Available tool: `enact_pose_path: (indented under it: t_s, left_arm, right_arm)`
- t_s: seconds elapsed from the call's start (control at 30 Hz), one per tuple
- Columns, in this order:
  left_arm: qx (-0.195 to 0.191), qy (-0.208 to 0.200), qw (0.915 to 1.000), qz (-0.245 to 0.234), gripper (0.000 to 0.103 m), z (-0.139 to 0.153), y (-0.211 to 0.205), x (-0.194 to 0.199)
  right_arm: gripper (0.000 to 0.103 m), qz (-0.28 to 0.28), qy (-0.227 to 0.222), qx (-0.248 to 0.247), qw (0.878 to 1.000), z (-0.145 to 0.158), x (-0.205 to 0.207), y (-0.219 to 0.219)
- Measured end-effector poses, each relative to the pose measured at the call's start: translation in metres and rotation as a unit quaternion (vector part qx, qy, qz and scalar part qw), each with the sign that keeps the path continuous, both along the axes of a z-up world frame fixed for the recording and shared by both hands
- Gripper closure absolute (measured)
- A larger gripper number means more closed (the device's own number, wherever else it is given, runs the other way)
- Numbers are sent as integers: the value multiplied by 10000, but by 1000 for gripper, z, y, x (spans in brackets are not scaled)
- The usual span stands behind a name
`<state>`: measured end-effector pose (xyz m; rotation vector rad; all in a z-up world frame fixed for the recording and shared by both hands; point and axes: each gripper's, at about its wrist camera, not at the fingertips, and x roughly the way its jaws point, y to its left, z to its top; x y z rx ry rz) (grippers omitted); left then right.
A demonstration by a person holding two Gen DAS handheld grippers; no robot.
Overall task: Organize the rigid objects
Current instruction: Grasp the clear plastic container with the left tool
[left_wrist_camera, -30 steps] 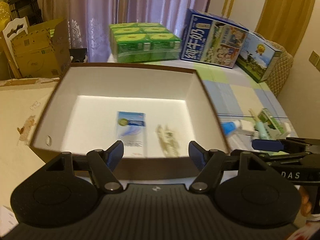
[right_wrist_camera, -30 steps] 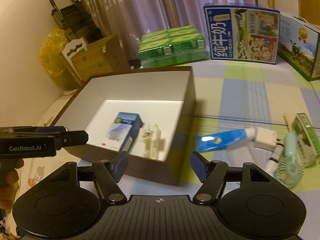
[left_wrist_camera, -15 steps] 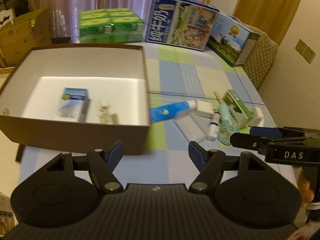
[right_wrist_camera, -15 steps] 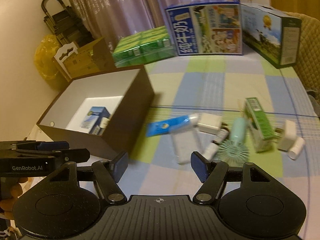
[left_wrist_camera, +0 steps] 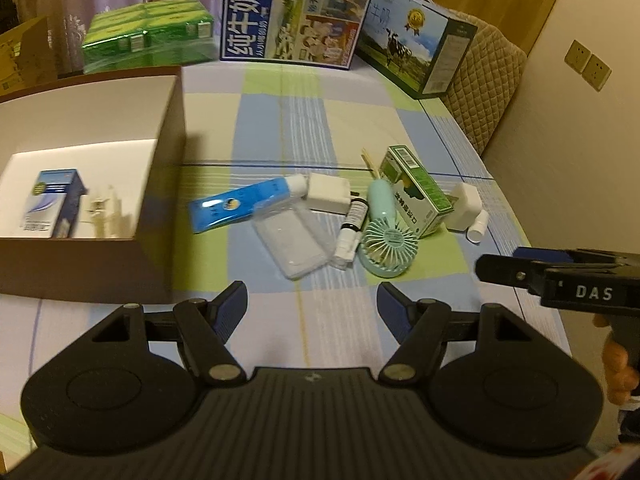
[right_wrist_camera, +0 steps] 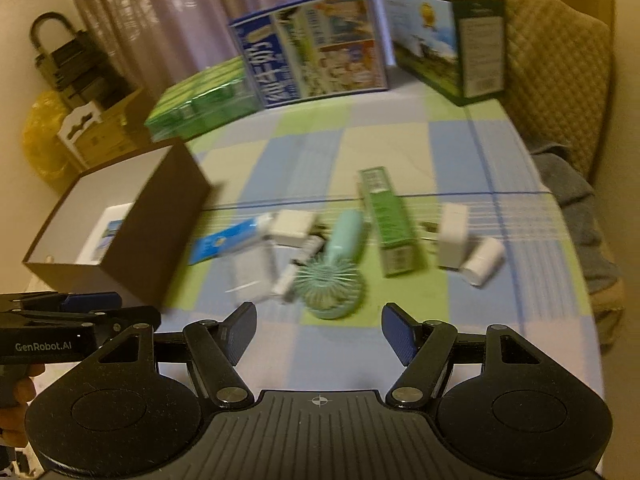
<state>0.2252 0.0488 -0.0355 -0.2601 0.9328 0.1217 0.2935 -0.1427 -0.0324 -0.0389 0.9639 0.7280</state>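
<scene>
Two items, blue carton (left_wrist_camera: 54, 200) and perhaps plug, in brown box (left_wrist_camera: 160, 264); loose pile (left_wrist_camera: 340, 216) mid-tabletop remains; left gripper (left_wrist_camera: 312, 308), right gripper (right_wrist_camera: 318, 330) spread, empty

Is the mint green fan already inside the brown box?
No, the fan lies on the tablecloth outside the brown box.

The right wrist view is motion-smeared — the clear pouch (right_wrist_camera: 250, 270) and small bottle (right_wrist_camera: 294, 266) at centre dissolve into streaks, labels unreadable. In the left wrist view the brown box (left_wrist_camera: 160, 240) is cut by the left edge, and the pale item (left_wrist_camera: 104, 214) inside it is too blurred to identify.
</scene>
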Motion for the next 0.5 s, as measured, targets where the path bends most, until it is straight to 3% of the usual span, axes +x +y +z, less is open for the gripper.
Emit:
enact_pose_path:
  t_s: [0.5]
  left_arm:
    - [-59, 261, 9981, 547, 35, -47, -3, 59]
  right_arm:
    - [37, -655, 175, -259, 9974, -29, 62, -45]
